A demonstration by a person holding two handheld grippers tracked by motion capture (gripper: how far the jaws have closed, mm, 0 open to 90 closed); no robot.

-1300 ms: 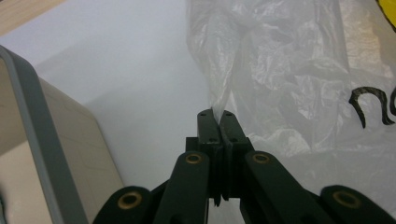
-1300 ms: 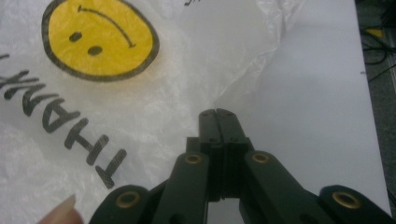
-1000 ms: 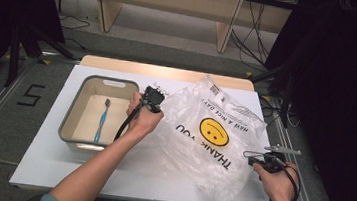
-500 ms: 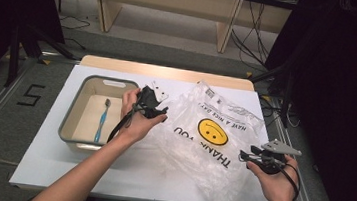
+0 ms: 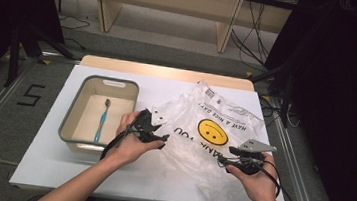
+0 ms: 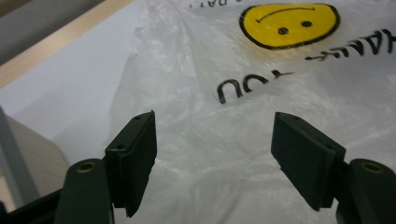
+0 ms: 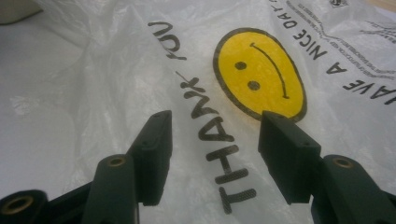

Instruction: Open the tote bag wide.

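A clear plastic bag point(image 5: 200, 114) with a yellow smiley face and black "THANK YOU" print lies crumpled on the white table point(image 5: 54, 163). My left gripper point(image 5: 162, 128) is at the bag's left edge. Its jaws have just been opening and stand wide apart above the plastic point(image 6: 210, 93), with nothing pressed between the pads. My right gripper point(image 5: 228, 155) is at the bag's near right side. Its jaws have also just been opening; they hover over the printed words point(image 7: 215, 135) and grip nothing. My left gripper point(image 6: 215, 135) shows the smiley ahead of it.
A grey bin point(image 5: 113, 81) stands on the table's left side, with a blue toothbrush point(image 5: 101, 120) lying in it. Its wall point(image 6: 28, 149) is close beside my left gripper. Beyond the table's wooden far edge point(image 5: 169, 72) are floor and cables.
Both grippers went from shut to open and let go of the bag, which settled flatter. The left hand drew back toward the near edge; the right hand moved left over the bag.
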